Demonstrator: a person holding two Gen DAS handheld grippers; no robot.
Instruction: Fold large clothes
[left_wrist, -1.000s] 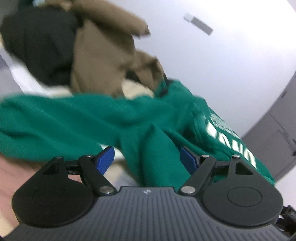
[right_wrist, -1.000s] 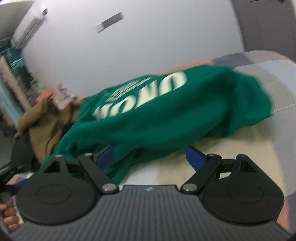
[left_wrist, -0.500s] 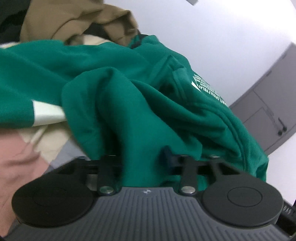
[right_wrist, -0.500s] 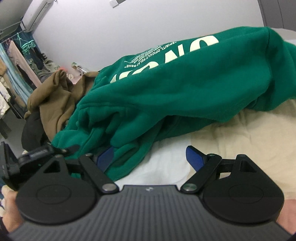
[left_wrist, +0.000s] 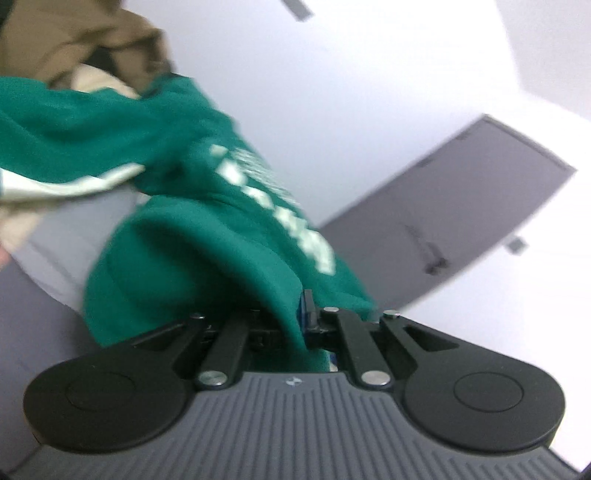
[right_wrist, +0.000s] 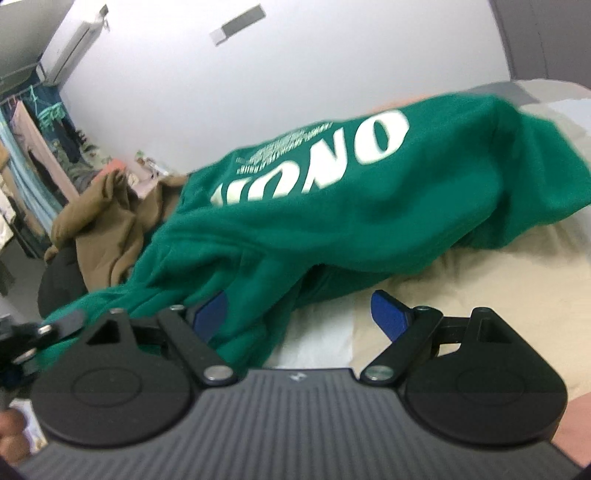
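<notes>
The green sweatshirt (right_wrist: 332, 206) with big white letters lies bunched up on the bed (right_wrist: 480, 280). The left claw (left_wrist: 301, 325) is pinched tight on a fold of its green cloth. The right claw (right_wrist: 299, 314) has its blue fingers (right_wrist: 388, 314) spread wide, holding nothing, low over the sweatshirt's edge. A brown top (right_wrist: 107, 229) lies heaped beside the sweatshirt.

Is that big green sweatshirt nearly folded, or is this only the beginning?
Only the beginning. Nothing looks folded: the green sweatshirt with white lettering lies rumpled on the bed. In hand: the left gripper is shut on a fold of it; the right gripper is open. Spreading and folding remain.
</notes>
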